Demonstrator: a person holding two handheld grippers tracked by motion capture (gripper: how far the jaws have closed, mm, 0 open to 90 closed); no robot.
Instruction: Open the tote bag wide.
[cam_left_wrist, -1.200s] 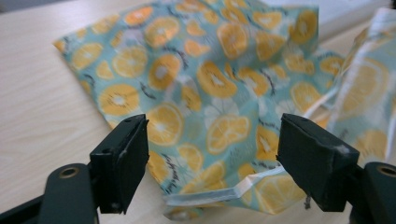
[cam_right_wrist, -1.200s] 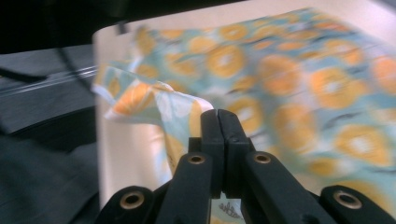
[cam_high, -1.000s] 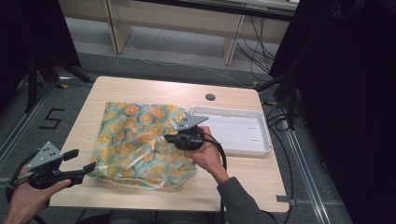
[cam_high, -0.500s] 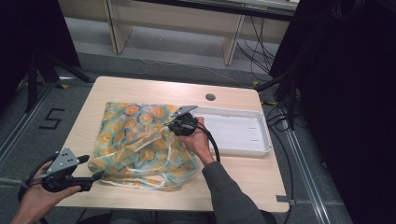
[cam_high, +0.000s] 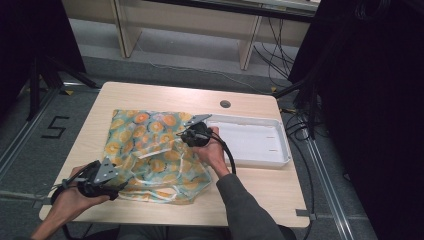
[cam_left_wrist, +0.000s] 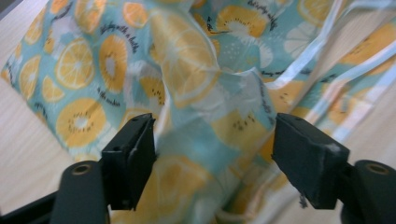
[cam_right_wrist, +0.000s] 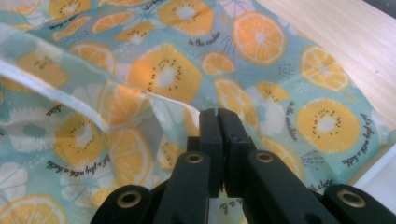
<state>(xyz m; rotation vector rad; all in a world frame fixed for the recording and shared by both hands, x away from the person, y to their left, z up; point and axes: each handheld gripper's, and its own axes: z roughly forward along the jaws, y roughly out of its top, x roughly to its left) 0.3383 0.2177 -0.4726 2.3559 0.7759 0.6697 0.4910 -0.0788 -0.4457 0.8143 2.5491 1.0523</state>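
On the wooden surface (cam_high: 260, 185) I see a teal cloth bag printed with orange slices (cam_high: 150, 145), rumpled and spread left of a white tray (cam_high: 250, 142). My right gripper (cam_high: 192, 134) sits over the bag's right part near the tray, its 2 fingers (cam_right_wrist: 210, 135) pressed together on a fold of the fabric. My left gripper (cam_high: 112, 185) is at the bag's near-left corner, fingers (cam_left_wrist: 130, 156) spread wide with raised fabric between them.
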